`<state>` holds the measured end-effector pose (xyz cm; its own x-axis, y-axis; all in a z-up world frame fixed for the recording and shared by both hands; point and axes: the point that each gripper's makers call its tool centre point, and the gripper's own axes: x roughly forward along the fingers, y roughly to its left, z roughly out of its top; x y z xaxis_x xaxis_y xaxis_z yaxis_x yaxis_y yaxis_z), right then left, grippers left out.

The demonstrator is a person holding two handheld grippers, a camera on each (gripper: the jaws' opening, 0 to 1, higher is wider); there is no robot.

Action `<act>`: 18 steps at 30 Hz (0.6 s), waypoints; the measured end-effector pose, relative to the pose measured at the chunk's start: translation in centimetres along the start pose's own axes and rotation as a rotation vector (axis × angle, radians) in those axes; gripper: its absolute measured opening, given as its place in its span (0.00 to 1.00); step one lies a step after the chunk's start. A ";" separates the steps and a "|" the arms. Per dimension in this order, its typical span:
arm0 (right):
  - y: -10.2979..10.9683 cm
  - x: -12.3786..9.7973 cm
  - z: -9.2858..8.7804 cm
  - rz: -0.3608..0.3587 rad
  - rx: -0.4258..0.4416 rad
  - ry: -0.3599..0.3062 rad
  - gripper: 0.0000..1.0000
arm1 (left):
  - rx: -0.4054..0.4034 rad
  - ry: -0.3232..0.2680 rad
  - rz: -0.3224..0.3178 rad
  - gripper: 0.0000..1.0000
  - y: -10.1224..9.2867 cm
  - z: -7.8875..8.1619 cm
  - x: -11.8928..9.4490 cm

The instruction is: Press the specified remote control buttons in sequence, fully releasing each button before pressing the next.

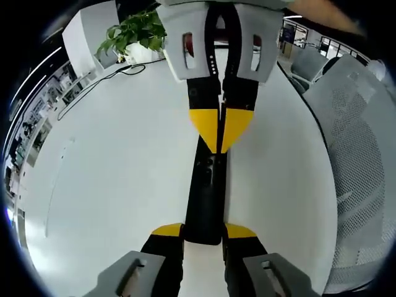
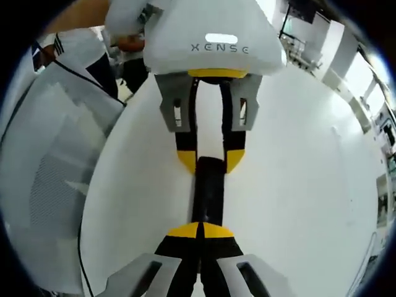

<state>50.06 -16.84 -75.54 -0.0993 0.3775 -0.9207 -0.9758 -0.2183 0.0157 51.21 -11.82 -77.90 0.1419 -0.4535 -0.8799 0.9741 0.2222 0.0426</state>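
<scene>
White round table (image 1: 111, 185): a long black remote control (image 1: 207, 198) lies flat on it, lengthwise between the two grippers. Left gripper (image 1: 204, 232): jaws either side of the remote's near end. Right gripper (image 1: 221, 133): opposite, tips together on the remote's far part. Green potted plant (image 1: 133, 31) and black cable (image 1: 93, 83): far left. Grey mesh chair (image 1: 359, 154): right of the table.

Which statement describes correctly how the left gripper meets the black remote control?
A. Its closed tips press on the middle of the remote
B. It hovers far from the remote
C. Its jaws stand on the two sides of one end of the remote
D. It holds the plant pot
C: in the left gripper view, the left gripper has one yellow tip on each side of the near end of the remote control, while the right gripper meets its face with closed tips.
</scene>
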 end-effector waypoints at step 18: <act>0.1 0.9 -0.4 0.010 -0.007 0.014 0.00 | -0.002 -0.008 -0.002 0.23 0.0 0.0 -0.1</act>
<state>49.90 -16.86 -76.50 -0.1066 0.3630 -0.9257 -0.9734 -0.2281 0.0226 51.22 -11.79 -77.79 0.1413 -0.4610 -0.8761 0.9741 0.2226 0.0400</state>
